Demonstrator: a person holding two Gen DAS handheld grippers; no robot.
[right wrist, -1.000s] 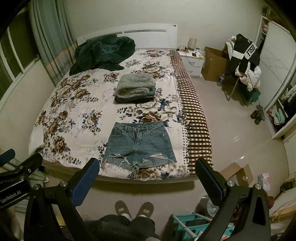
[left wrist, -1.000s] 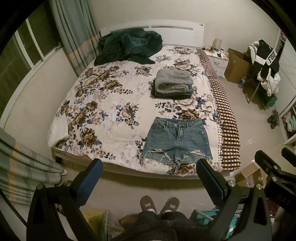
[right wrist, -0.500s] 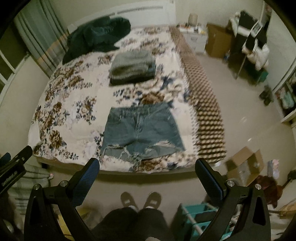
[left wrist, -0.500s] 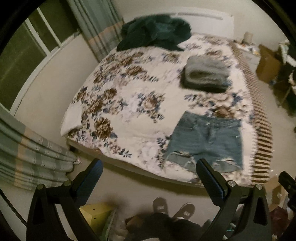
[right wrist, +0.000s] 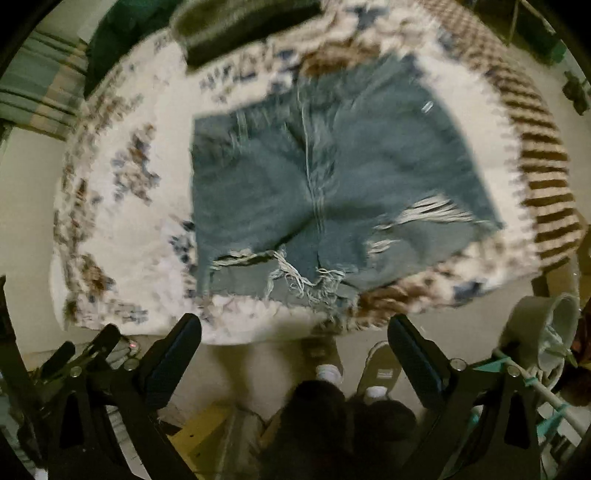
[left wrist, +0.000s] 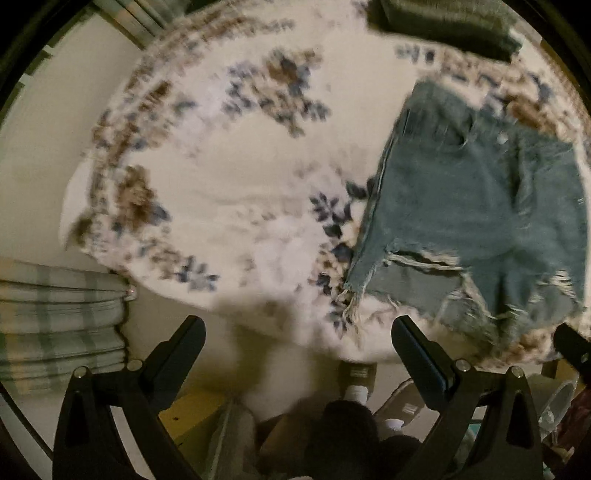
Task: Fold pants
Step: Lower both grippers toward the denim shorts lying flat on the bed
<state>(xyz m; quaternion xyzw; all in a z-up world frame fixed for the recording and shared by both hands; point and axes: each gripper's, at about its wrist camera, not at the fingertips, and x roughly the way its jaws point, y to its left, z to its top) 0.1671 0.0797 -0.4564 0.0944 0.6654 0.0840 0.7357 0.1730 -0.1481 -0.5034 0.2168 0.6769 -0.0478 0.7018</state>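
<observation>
A pair of blue denim shorts (right wrist: 325, 184) with frayed, ripped hems lies flat on the floral bedspread (right wrist: 122, 206), hems toward the near bed edge. In the left wrist view the shorts (left wrist: 476, 206) lie at the right. My left gripper (left wrist: 297, 347) is open and empty, above the near bed edge, left of the shorts. My right gripper (right wrist: 293, 343) is open and empty, just in front of the hems. Both views are motion-blurred.
A folded grey garment stack (right wrist: 243, 26) lies farther up the bed, also in the left wrist view (left wrist: 443, 22). A checked border (right wrist: 543, 177) runs along the bed's right side. A striped curtain (left wrist: 59, 317) hangs at left. My slippered feet (right wrist: 328, 365) stand at the bed edge.
Both grippers have moved forward and down toward the bed; the shorts now fill much more of both views. Both grippers stay open.
</observation>
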